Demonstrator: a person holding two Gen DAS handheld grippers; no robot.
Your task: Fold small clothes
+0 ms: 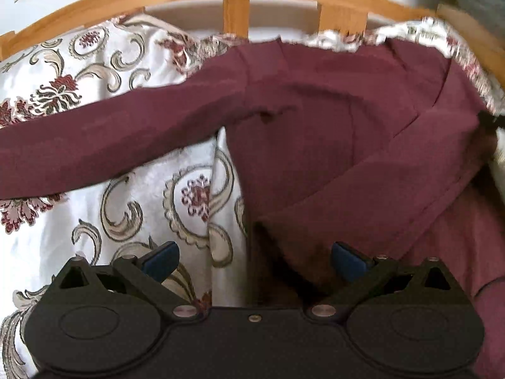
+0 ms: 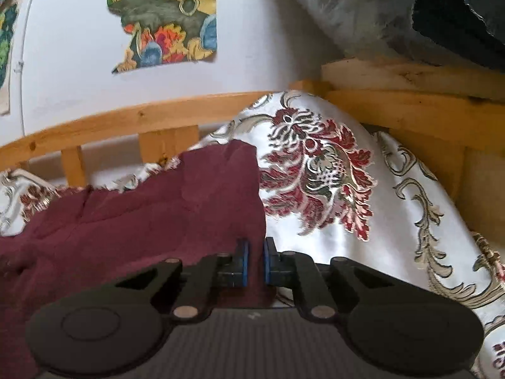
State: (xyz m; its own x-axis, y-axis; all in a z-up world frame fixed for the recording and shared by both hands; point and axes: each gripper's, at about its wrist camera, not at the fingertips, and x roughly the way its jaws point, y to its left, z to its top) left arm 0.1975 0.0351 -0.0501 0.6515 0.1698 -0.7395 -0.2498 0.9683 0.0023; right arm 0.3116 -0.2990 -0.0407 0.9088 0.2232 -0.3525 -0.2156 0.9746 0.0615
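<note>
Right hand-held gripper (image 2: 255,260) is pinching the maroon knit garment's (image 2: 142,221) edge at six o'clock; the left hand-held gripper (image 1: 254,257), spread, should grab its hem.

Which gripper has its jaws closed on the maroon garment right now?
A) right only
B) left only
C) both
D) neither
A: the right gripper has its blue pads pinched on the edge of the maroon garment, while the left gripper hangs above the cloth with its jaws wide apart and pressing on nothing.
</note>
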